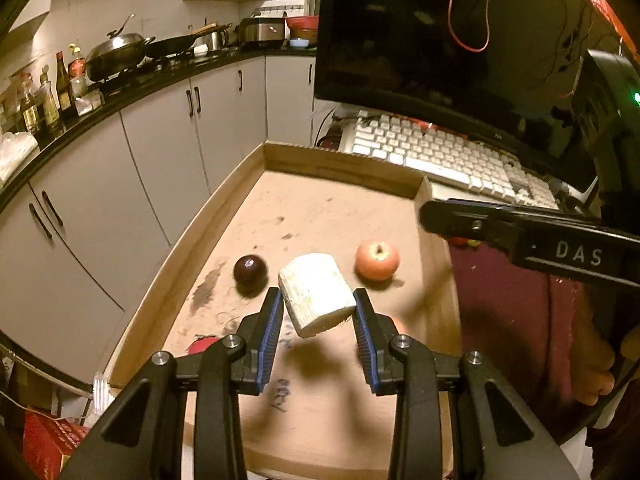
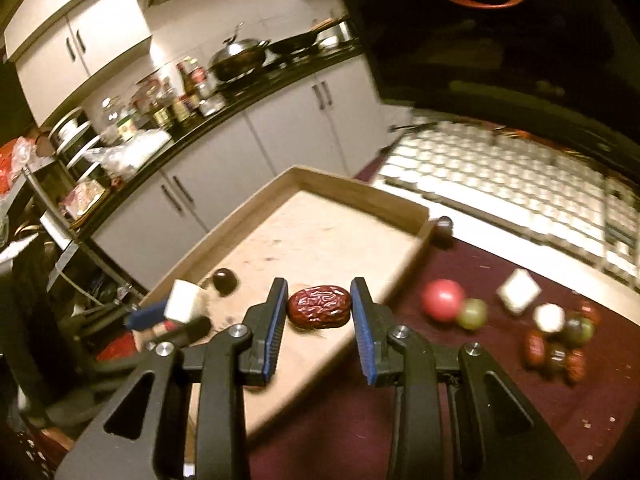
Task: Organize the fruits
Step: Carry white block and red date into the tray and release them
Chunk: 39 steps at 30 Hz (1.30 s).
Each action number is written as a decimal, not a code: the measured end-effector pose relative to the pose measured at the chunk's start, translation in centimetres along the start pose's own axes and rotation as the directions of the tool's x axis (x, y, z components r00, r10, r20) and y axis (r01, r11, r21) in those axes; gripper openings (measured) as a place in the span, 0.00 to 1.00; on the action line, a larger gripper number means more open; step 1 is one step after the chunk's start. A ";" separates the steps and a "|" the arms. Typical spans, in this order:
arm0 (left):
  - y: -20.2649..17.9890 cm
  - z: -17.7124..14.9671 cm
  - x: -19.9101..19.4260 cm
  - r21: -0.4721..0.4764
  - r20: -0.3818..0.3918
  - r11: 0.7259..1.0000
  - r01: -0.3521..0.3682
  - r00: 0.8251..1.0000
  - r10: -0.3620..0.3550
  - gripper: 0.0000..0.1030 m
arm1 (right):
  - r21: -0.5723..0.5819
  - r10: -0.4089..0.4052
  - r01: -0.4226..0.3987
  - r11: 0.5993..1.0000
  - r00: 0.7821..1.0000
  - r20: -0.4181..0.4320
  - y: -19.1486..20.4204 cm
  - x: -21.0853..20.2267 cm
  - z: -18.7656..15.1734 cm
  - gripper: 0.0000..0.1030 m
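- Left gripper (image 1: 316, 300) tilts down over the cardboard tray (image 1: 256, 168), fingers clamped on a pale cylinder chunk (image 1: 316, 294), held clear of the floor.
- Right gripper (image 2: 319, 295) angles down at the tray's edge, pads pinching a wrinkled red date (image 2: 319, 306).
- Dark plum (image 1: 250, 271) and apple (image 1: 377, 260) sit in the tray.

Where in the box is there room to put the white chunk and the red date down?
The far half of the cardboard box, behind the dark plum and apple, is bare. The maroon cloth's right side is crowded with fruit.
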State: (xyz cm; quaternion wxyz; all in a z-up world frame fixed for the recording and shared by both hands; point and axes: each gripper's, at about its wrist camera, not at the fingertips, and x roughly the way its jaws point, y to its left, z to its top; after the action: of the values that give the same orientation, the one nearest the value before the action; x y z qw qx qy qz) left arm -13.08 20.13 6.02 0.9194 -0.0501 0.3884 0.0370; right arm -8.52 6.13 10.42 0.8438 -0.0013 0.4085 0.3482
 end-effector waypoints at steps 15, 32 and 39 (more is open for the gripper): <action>1.7 -0.8 0.5 0.015 -0.018 1.000 -0.023 1.000 0.023 0.34 | -0.030 0.041 -0.045 0.999 0.992 -0.123 4.6 6.9 1.6 0.33; 2.3 -0.8 1.6 -0.024 -0.075 0.999 -0.038 0.996 0.036 0.41 | 0.072 0.069 -0.053 0.996 0.966 -0.248 3.9 11.8 2.2 0.49; 2.7 -0.4 0.2 -0.049 -0.029 0.997 -0.059 0.998 0.058 0.47 | 0.148 0.163 -0.141 0.979 0.975 -0.152 2.2 9.0 2.8 0.57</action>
State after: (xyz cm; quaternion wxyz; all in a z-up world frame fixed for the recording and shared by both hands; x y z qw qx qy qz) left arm -13.46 22.75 5.43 0.9109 -0.0620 0.4014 0.0729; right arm -4.07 13.89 6.70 0.7765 0.0589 0.4978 0.3818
